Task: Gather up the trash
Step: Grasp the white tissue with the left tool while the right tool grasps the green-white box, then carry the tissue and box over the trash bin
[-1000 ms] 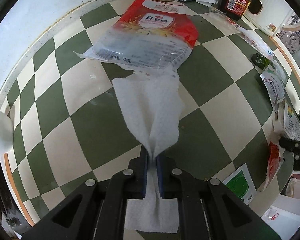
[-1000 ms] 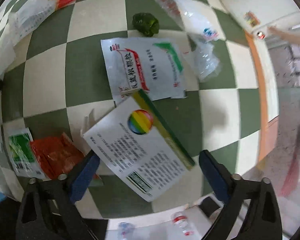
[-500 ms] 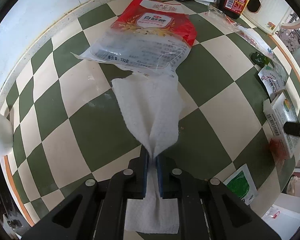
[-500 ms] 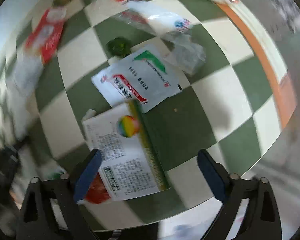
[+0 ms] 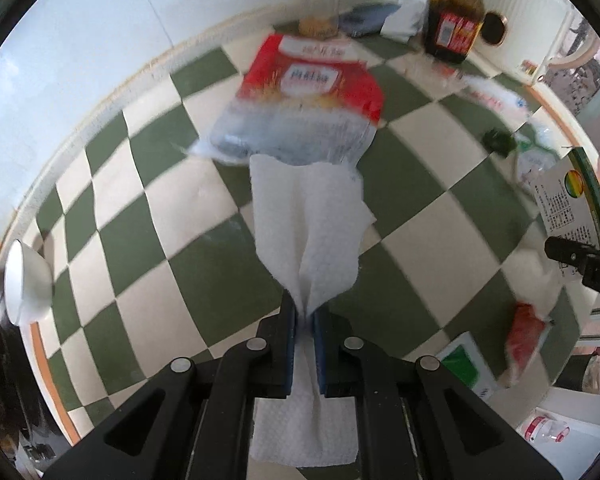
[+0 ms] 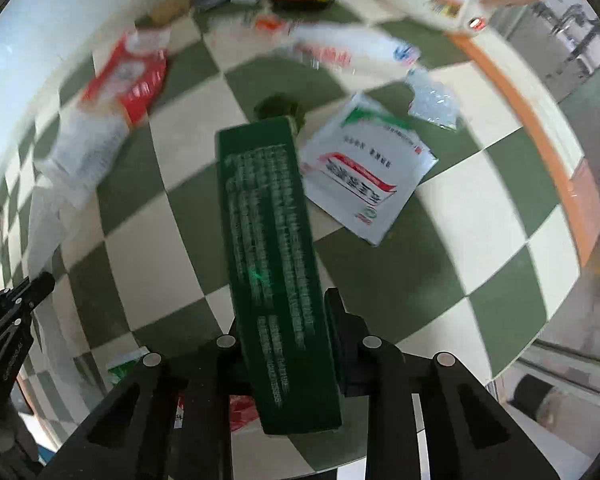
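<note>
My left gripper (image 5: 304,308) is shut on a white paper towel (image 5: 308,216), which hangs above the green-and-cream checked table (image 5: 140,240). Just beyond the towel lies a red-and-clear plastic bag (image 5: 308,92). My right gripper (image 6: 282,312) is closing its jaws, and the pads press on a flat medicine box (image 6: 264,200) held clear of the table with its dark green side facing the camera. In the left wrist view the box (image 5: 568,208) shows its white printed face at the right edge.
A white sachet (image 6: 364,180), a crumpled green scrap (image 6: 276,108) and clear wrappers (image 6: 352,52) lie beyond the box. A green sachet (image 5: 464,364) and a red packet (image 5: 524,336) lie near the table's edge. A dark sauce bottle (image 5: 454,12) stands at the back. A white bowl (image 5: 24,280) sits far left.
The right gripper has gone from wide open over the flat-lying box to gripping it, and the box is now lifted and turned on edge. The left gripper has risen with the towel.
</note>
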The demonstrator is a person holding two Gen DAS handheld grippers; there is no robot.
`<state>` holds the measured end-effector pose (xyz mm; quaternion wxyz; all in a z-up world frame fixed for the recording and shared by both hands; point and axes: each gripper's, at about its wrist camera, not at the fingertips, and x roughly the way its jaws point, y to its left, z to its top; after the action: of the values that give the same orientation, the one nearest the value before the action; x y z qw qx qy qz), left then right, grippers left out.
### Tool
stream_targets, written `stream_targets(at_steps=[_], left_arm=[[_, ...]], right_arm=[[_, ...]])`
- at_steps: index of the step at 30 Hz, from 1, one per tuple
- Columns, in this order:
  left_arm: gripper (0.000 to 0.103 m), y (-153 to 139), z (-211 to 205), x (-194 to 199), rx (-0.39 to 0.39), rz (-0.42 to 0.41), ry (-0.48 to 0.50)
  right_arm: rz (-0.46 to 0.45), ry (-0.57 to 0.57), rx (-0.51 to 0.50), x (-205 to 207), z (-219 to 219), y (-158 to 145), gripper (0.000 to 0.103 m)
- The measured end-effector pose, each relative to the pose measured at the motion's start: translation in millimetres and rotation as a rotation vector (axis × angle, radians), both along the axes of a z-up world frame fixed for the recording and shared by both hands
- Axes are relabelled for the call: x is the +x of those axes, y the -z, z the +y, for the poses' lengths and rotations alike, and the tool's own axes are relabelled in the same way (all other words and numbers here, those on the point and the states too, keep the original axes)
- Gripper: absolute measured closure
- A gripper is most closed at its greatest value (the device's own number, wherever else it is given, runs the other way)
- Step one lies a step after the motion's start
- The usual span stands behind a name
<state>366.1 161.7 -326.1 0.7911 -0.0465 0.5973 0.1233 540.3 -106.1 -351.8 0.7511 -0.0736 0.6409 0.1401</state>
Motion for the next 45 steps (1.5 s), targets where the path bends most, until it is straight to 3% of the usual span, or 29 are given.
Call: stream_targets(at_steps=[3,6,7,10,13,18,25,30,35,40,45], left_arm=[[0.098,-22.9,-12.5,1.7,0.011,-0.044,0.019],[0.098,-47.6,-31.4,3.1,0.024,-0.091,0.054],[0.098,-56.7,-41.2,3.8,0.028,-0.108,0.071],[0.098,-81.4,-70.4,7.1,0.032,-0.148,0.123],[0.098,-96.2,-104.6,9.0,0.034,-0.180,0.186],[0.098,-114.5,-182.9,10.9,0.020,-0.211,0.327],[0.098,-102.2,-324.4,6.8,-0.017,-0.179,0.565],[0.098,-52.7,-435.0,-10.2,-0.048,-0.095,0.742],[0.098,27.1,-534.3,-28.3,-0.075,0.015,0.870],[0.098,139.4,-607.6,-36.4,-0.094,0.146,0.932],[0.098,256.1,-653.5,-45.2,-0.125,0.289,0.961]], right_arm=[[-0.056,0.053,0.040,-13.0,-19.3,-20.6,0.077],[-0.128,0.096,0.035,-61.3,-7.4,-43.2,0.077],[-0.145,0.106,0.034,-84.3,19.5,-52.5,0.077],[-0.214,0.158,0.037,-101.2,1.1,-80.8,0.077],[-0.257,0.205,0.046,-115.3,-9.3,-88.1,0.077],[-0.307,0.331,0.050,-153.1,-85.3,-103.8,0.077],[-0.285,0.569,0.045,-215.7,-212.2,-76.6,0.078],[-0.204,0.760,0.045,-274.7,-308.0,-25.2,0.078],[-0.104,0.910,0.056,-330.2,-384.1,50.5,0.078],[-0.007,1.018,0.068,-374.1,-443.2,152.6,0.078],[0.071,1.077,0.109,-389.7,-469.5,258.2,0.078]])
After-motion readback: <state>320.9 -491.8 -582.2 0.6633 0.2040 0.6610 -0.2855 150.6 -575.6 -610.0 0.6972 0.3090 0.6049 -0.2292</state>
